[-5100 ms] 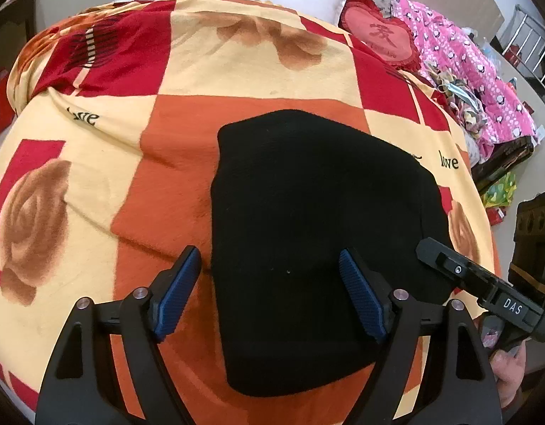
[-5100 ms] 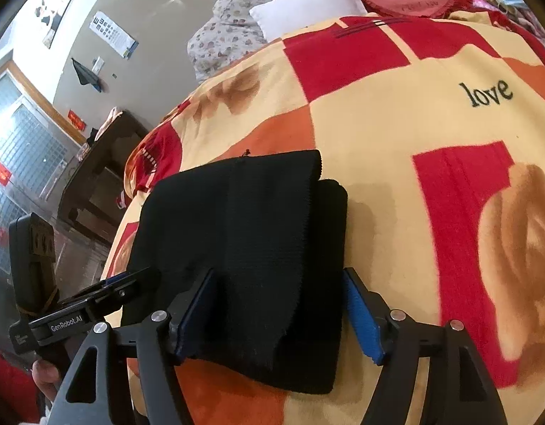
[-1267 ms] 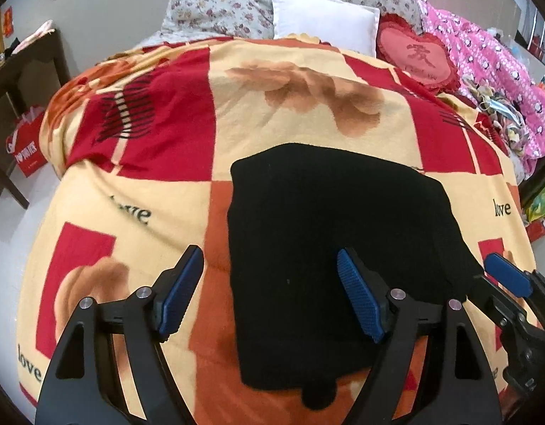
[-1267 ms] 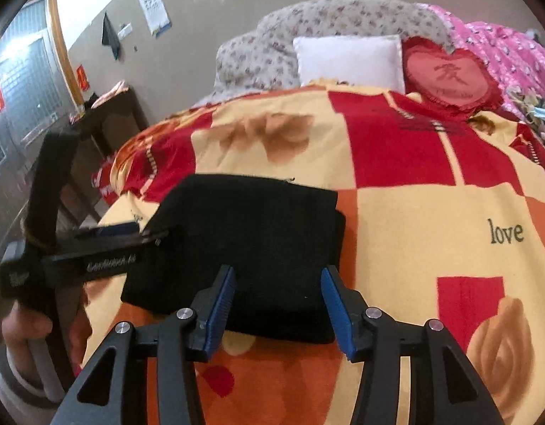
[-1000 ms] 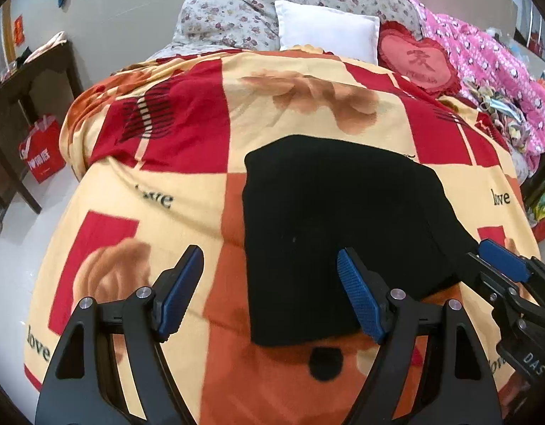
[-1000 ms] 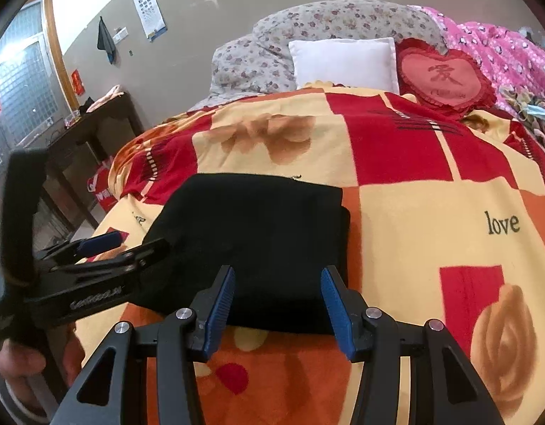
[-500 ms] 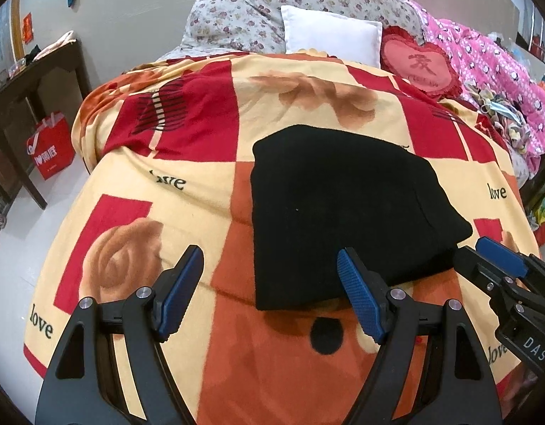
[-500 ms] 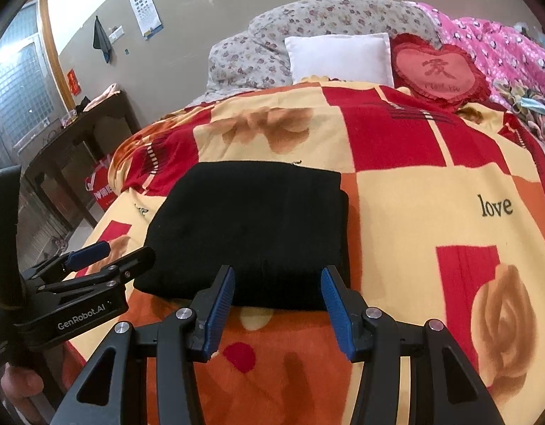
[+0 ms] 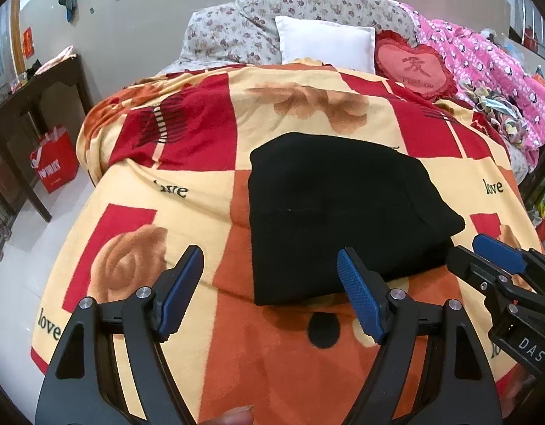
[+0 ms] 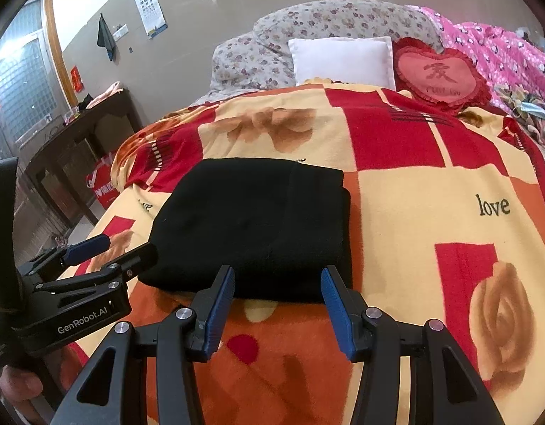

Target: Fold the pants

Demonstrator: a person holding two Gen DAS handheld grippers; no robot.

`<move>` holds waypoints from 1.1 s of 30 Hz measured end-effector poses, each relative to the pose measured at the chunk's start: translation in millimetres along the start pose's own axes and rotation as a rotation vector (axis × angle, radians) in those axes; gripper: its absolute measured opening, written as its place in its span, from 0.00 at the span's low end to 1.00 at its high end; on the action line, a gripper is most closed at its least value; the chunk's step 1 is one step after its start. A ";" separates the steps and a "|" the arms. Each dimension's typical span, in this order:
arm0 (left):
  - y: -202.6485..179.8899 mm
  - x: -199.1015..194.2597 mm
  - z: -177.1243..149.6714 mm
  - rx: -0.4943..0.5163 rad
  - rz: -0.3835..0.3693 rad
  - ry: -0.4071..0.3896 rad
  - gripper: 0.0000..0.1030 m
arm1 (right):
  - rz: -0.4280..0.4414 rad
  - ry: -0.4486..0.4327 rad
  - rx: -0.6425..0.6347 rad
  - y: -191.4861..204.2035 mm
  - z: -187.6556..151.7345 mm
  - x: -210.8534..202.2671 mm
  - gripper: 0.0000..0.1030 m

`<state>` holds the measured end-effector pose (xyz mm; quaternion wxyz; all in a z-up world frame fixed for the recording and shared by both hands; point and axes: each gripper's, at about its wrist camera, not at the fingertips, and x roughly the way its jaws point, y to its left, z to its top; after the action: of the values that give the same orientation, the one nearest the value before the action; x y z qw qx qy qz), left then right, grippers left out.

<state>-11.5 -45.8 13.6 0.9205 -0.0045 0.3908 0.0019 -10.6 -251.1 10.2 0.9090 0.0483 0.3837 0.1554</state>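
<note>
Pants [image 9: 336,219] folded square on bed [image 9: 432,184]; left gripper [image 9: 269,294] and right gripper [image 10: 277,308] spread, empty, drawn back near; folding apparently finished.

Folded black pants [image 9: 336,219] lie flat, seemingly untouched, on blanket [image 9: 201,184].

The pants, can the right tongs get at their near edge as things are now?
Probably yes. The folded pants lie flat on the blanket, and the open right tongs sit just short of their near edge with nothing between.
</note>
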 end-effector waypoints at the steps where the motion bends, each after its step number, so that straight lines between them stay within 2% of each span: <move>1: -0.1 -1.0 -0.4 0.000 -0.002 -0.003 0.76 | 0.001 0.000 0.002 -0.3 0.0 -0.1 0.48; 13: 0.2 -9.8 0.4 0.007 0.020 -0.047 0.76 | 0.010 0.001 0.000 0.7 -0.2 -1.7 0.48; 33: -0.1 -12.3 -3.9 0.007 0.017 -0.049 0.76 | 0.020 0.007 -0.017 8.3 -0.3 0.1 0.48</move>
<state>-22.9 -45.9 19.7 0.9297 0.0020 0.3682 0.0083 -12.8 -243.2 11.7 0.9064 0.0438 0.3852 0.1680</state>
